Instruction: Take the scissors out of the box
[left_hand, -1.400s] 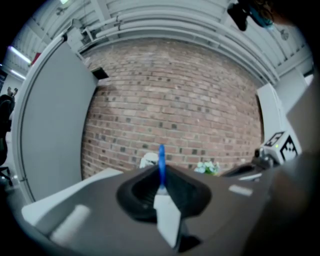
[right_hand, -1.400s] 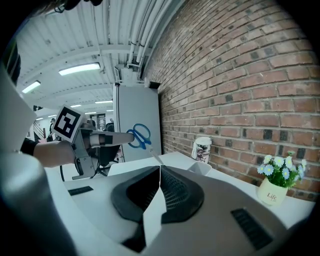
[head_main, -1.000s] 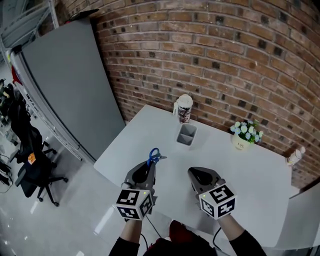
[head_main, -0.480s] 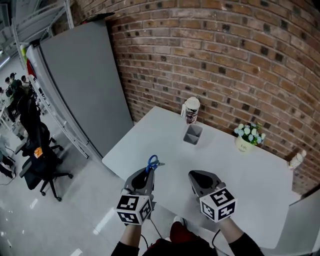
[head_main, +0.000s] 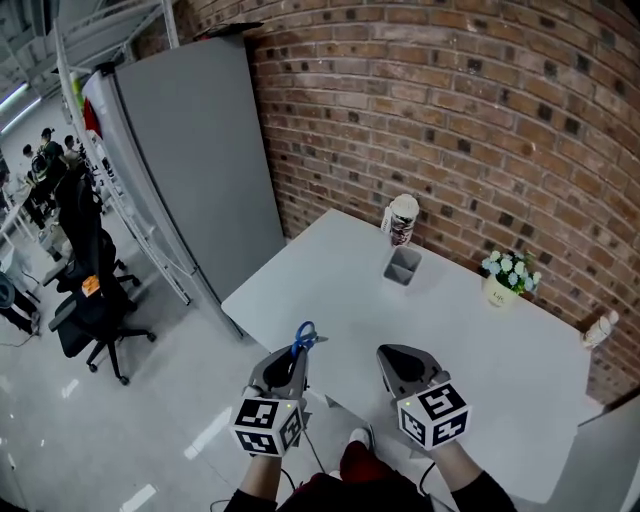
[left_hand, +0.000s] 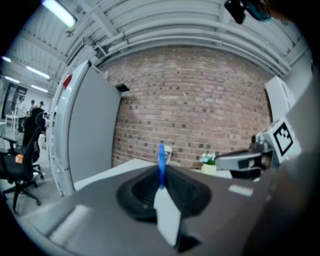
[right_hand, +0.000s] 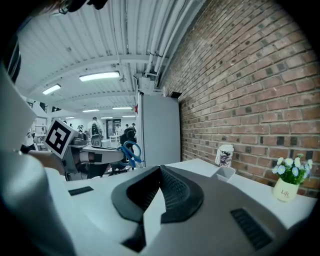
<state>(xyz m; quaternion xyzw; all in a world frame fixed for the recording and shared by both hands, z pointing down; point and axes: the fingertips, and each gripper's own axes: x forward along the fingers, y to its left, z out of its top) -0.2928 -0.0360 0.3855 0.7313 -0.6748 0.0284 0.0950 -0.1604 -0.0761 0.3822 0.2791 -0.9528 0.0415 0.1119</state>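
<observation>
Blue-handled scissors (head_main: 305, 336) stick out of my left gripper (head_main: 297, 356), which is shut on their blades at the near left edge of the white table (head_main: 330, 290). In the left gripper view the scissors (left_hand: 161, 159) stand edge-on between the closed jaws. My right gripper (head_main: 393, 356) hangs beside it, shut with nothing in it; in its own view its jaws meet (right_hand: 160, 172) and the scissors (right_hand: 131, 151) show to the left. The small grey box (head_main: 402, 266) stands far back on the table, apart from both grippers.
A paper cup (head_main: 402, 220) stands behind the box against the brick wall. A flower pot (head_main: 503, 277) and a small bottle (head_main: 597, 328) sit at the table's right. A tall grey cabinet (head_main: 195, 150) and an office chair (head_main: 90, 300) stand to the left.
Both grippers have drawn back from the table toward the person, and the box now lies farther away. The left gripper has kept the scissors throughout.
</observation>
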